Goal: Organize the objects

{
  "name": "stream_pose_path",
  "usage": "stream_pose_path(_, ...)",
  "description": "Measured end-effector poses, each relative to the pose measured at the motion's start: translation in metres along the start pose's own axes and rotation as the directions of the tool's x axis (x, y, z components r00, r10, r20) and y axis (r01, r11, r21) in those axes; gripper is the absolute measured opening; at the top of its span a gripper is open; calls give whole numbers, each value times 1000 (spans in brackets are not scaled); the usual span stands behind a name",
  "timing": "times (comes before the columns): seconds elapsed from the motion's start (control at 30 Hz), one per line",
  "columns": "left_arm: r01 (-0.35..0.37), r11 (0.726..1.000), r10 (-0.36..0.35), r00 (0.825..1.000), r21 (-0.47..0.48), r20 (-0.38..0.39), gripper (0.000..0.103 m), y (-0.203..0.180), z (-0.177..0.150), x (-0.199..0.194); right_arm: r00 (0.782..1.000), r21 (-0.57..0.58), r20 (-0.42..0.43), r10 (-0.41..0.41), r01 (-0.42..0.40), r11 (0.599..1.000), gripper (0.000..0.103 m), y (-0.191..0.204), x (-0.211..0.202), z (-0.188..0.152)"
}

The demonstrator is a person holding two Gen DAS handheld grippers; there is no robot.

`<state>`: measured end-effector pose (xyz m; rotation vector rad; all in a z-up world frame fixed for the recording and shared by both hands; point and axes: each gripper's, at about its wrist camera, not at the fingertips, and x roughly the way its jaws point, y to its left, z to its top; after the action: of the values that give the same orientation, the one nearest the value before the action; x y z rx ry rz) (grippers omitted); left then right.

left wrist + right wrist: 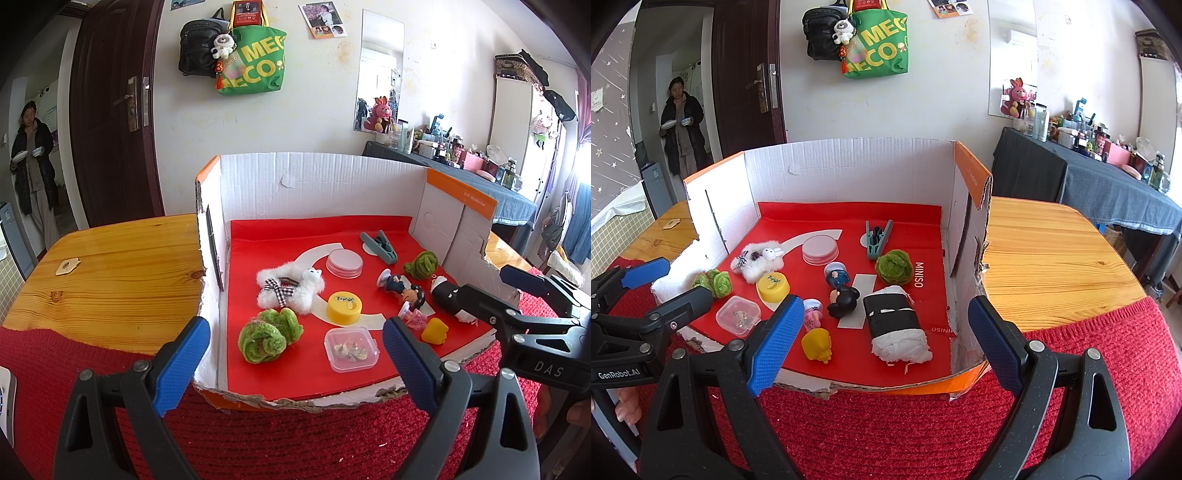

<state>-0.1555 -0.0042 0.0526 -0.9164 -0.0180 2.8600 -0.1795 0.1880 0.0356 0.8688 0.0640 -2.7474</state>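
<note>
A cut-open cardboard box (317,184) with a red floor (908,229) holds small items: two green yarn balls (267,334) (894,266), a white plush (290,286), a yellow round case (343,308), a clear plastic box (351,349), a round pink tin (820,249), a grey clip (877,238), a doll figure (842,291), a yellow toy (817,344) and a black-and-white roll (897,321). My left gripper (295,354) is open and empty before the box's front edge. My right gripper (882,343) is open and empty, front right of the box.
The box stands on a wooden table (1052,258) with a red knitted cloth (886,435) at the front. A person (681,125) stands in the doorway at the far left. A cluttered side table (1108,162) is at the right.
</note>
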Motion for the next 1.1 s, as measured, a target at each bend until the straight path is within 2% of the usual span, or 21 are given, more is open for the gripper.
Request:
stream_pose_path(0.53,-2,1000,2,1000,1,9,99,-3,-1,-2,1000,5,21,-14,14,1000,91,-2,-4,-1)
stream_pose_path(0.77,-26,1000,26,999,-5,27,100,-5,-2,-9,999,25,27,26,-27,999,91,-5,-19,0)
stream_pose_path(0.83,-21,1000,22,999,-10,30,103,-4,-2,-15,999,14,32,12,-13,1000,91,-4,-27,1)
stream_pose_path(1.0,16,999,-16,1000,-48,1,103,1,-8,-26,999,37,0,47,-47,998,91,-5,-41,-3)
stream_pose_path(1.1,25,997,-28,999,-71,-31,103,4,-13,-31,999,36,-25,37,-36,999,92,-4,-46,-11)
